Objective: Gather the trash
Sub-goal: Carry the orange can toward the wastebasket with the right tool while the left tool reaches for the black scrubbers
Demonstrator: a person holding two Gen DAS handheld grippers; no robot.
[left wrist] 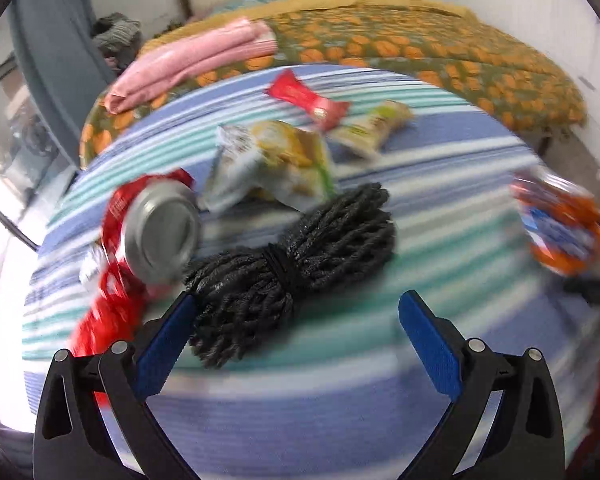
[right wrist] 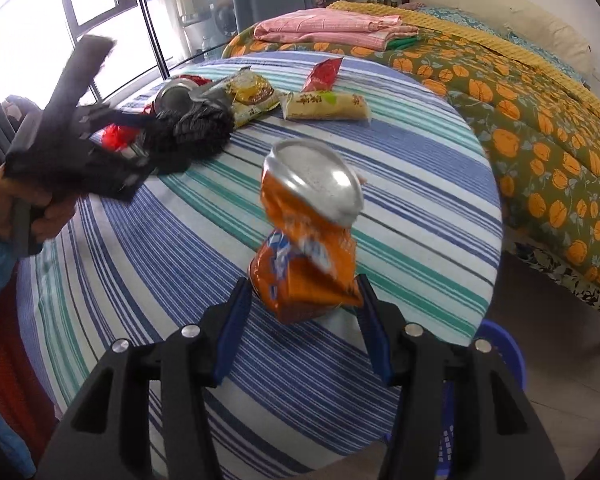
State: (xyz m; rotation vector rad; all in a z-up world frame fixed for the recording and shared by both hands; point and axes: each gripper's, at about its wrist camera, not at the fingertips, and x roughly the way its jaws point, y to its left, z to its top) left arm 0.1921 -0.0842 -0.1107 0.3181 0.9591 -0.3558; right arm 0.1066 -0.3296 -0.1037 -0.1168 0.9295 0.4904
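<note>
Two grippers work over a round table [right wrist: 380, 168] covered in a blue, white and teal striped cloth. The right gripper [right wrist: 302, 302], black with blue pads, is clenched on a crushed orange aluminium can [right wrist: 308, 240]: both pads press the can's lower body, and the can stands tilted between them with its silver lid turned up toward the camera, raised above the cloth. The same orange can shows at the right edge of the left wrist view [left wrist: 560, 224], blurred.

The left gripper [left wrist: 296, 312] hangs over the table with its jaws spread wide and nothing clamped between them. Its left blue pad [left wrist: 168, 340] sits at the edge of a bundle of black twisted rope [left wrist: 296, 252], tied at its middle and lying on the cloth; whether pad and rope touch cannot be told. In the right wrist view a hand [right wrist: 28, 208] holds that gripper's black handle.

Just left of the rope lies a crushed red aluminium can [left wrist: 156, 232], its silver end facing the camera. Beyond the rope lies a yellow and white snack bag [left wrist: 272, 164], then a red wrapper [left wrist: 308, 98] and a pale yellow-green wrapper [left wrist: 374, 126], near one another toward the table's far side.

Behind the table stands a bed with an orange-patterned green cover [right wrist: 540, 120], with folded pink cloth [right wrist: 332, 26] on it
</note>
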